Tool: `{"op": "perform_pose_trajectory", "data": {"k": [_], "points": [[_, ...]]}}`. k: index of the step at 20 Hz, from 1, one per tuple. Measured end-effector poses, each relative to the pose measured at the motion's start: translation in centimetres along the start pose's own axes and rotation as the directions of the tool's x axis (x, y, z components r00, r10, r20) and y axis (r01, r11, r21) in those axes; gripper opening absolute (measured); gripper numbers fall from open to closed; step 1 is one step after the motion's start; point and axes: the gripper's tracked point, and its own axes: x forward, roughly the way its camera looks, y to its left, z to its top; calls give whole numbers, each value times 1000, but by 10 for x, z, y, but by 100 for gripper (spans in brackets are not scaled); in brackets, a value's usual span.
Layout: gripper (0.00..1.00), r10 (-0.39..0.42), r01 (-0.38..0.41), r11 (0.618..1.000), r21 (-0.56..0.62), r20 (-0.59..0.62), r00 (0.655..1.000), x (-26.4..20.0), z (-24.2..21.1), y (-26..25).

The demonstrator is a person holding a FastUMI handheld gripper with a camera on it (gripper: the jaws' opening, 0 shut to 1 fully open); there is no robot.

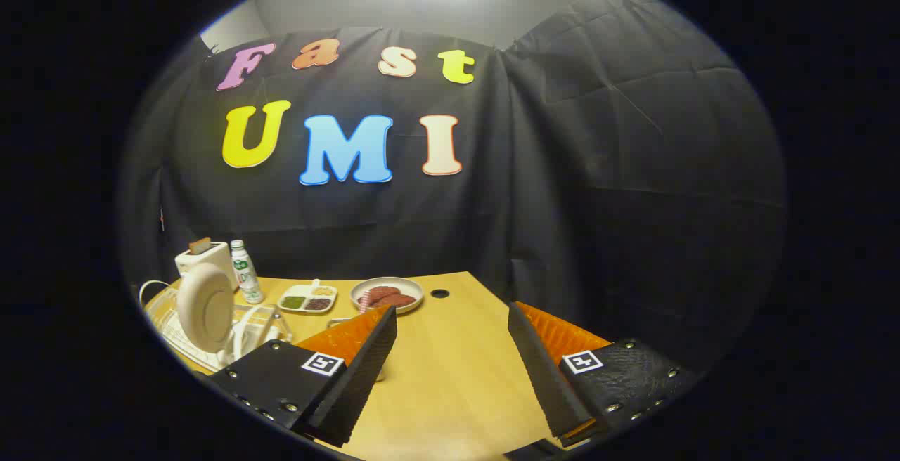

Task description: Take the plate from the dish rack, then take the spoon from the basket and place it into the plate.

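The scene is lit from above, where a bright, washed-out patch of glare is seen on the pale wall over the booth's black cloth. The cloth is left dim, its folds faintly picked out. The wooden counter [450, 369] is evenly and warmly lit, and soft sheen is shown on the upright white plate [205, 310]. Strong fisheye bending is seen toward the rim, where brightness falls away into darkness. The open gripper [450, 355] is rendered sharply, short shadows being cast beneath its fingers; distant items are small and slightly soft.
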Motion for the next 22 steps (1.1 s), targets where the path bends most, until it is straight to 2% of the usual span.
{"op": "perform_pose_trajectory", "data": {"k": [5,10,17,22], "points": [[98,173,-172,982,75,-4,985,-5,8,74],[98,291,-287,949,128,-16,957,-3,12,127],[98,386,-363,918,158,-161,908,-10,-18,167],[98,418,-379,907,182,-279,865,-14,-41,182]]}}
